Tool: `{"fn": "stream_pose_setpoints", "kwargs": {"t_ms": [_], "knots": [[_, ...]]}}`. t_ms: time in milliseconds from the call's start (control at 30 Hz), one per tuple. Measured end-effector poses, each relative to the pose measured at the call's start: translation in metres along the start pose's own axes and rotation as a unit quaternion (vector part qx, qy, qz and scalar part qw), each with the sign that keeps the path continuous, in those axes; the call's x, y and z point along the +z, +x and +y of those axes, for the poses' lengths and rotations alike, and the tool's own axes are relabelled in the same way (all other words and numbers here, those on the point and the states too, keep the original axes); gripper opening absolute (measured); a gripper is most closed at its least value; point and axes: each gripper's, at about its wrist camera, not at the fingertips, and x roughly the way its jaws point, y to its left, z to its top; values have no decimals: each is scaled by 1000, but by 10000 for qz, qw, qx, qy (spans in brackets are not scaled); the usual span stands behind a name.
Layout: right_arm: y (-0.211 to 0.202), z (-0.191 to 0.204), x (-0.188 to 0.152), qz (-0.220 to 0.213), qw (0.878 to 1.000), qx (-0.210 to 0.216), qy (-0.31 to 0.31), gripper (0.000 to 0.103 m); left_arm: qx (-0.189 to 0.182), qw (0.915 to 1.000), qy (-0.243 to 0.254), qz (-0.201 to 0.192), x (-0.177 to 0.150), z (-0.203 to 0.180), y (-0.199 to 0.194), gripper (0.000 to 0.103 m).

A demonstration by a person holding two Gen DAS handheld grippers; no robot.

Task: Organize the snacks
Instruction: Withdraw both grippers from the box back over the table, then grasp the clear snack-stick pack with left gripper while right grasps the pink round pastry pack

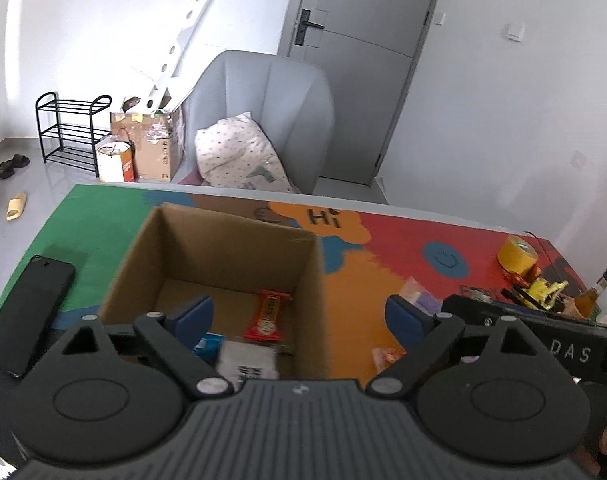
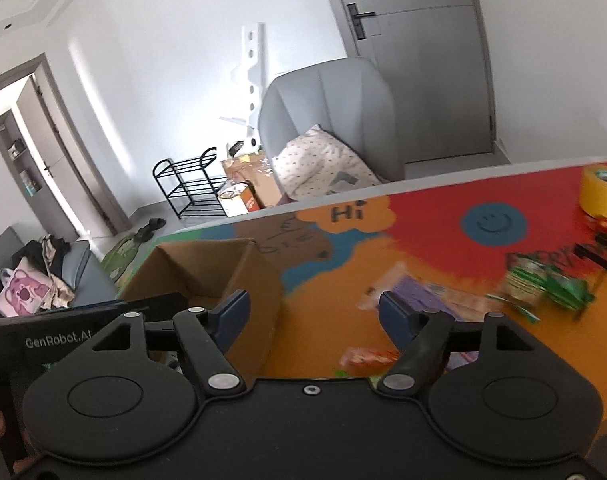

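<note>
An open cardboard box (image 1: 223,248) stands on the colourful mat. Inside lie a red snack bar (image 1: 265,317), a blue packet (image 1: 208,346) and a white packet (image 1: 247,360). My left gripper (image 1: 299,316) hovers open over the box's near right side, nothing between its blue pads. In the right wrist view the box (image 2: 207,268) is at the left, and my right gripper (image 2: 313,316) is open above the orange mat beside it, holding nothing. Loose snacks lie to its right: a purple pack (image 2: 419,296), a green pack (image 2: 543,284) and an orange wrapper (image 2: 369,358).
A black phone (image 1: 27,308) lies left of the box. A yellow tape roll (image 1: 517,254), a yellow toy (image 1: 545,292) and a small bottle (image 1: 593,294) crowd the mat's right end. A grey armchair (image 1: 263,112) with a pillow stands beyond the table's far edge.
</note>
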Motion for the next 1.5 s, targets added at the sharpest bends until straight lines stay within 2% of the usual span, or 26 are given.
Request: {"fn": "stream_pose_setpoints", "kwargs": {"t_ms": [500,800,967,1267,1300,1367,1500], "knots": [[-44,-66,-41,-30,9985,-379,391,81,-354,9987,353,116,-33,-62,-1,93],[-43,-82,-68,163,9976,-450,493,94,-393,9978,472,259,-56,-76,3,93],[-36,-82,-85,340,9970,-534,453,103,-460,9970,517,341,-68,-80,6,100],[-21,-79,-110,584,9957,-599,404,102,-561,9957,545,487,-84,-83,14,100],[-20,-77,-112,575,9958,-605,384,100,-577,9957,532,490,-85,-83,14,100],[-16,-77,-114,639,9956,-550,410,87,-559,9956,521,535,-86,-82,16,100],[-12,-72,-120,691,9954,-631,212,77,-595,9947,573,608,-92,-83,18,100]]}}
